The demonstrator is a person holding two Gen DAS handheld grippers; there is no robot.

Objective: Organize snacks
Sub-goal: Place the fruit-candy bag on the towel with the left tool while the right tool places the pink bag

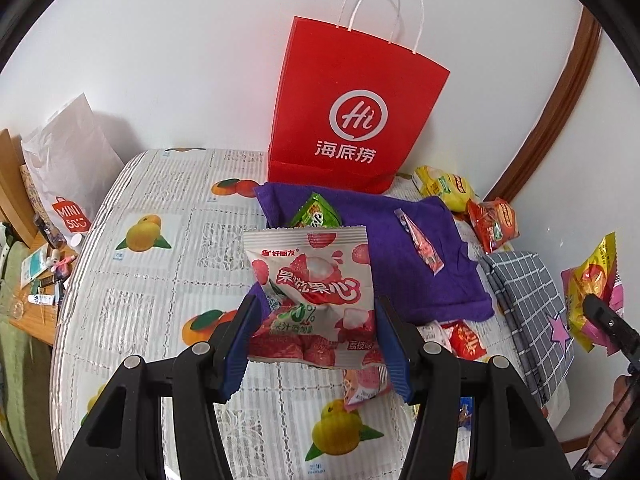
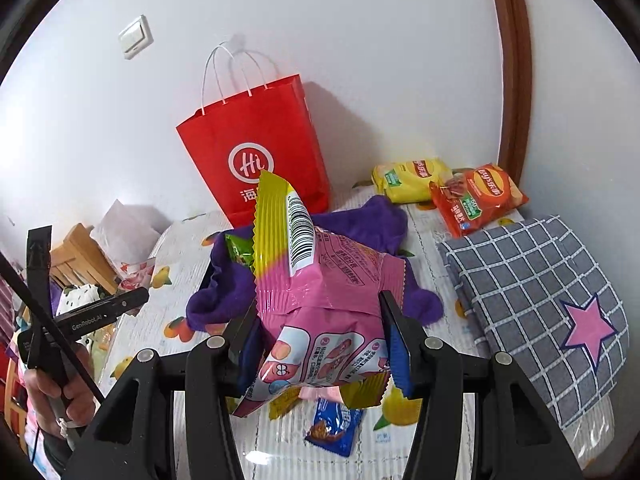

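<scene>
Both grippers loaded. Left gripper (image 1: 314, 336) clamped on the lychee gummy pack (image 1: 310, 296), pads on its two side edges, pack upright between the jaws w/ long axis running up and away from them. Right gripper (image 2: 318, 340) clamped same way on the pink/yellow snack bag (image 2: 316, 300), barcode side facing cam, yellow end pointing up and fwd.

Key relation: red paper bag (image 1: 352, 108) stands straight ahead of the left jaws, beyond the purple cloth (image 1: 432, 248), mouth up. From the right jaws it's ahead and to the left (image 2: 256, 148). So left hand looks nearer/better lined up, I'd guess it drops first if the bag is the target; each pack prob needs to go in end-first from above the rim.

Still loose: green pack (image 1: 316, 214) and thin sachet (image 1: 420, 246) on the cloth ahead of the left jaws, blue pack (image 2: 336, 426) just under the right jaws, yellow chips (image 2: 412, 176) and orange chips (image 2: 480, 196) far right-fwd by the checked cloth (image 2: 532, 292).

Text readable: "Hi" + 海底捞 on red bag, 好丽友 / 果滋果心 on gummy pack, Lay's on chips, MINISO on the white bag (image 1: 72, 184) far left, "GenRobot.AI" on the other gripper's body.
</scene>
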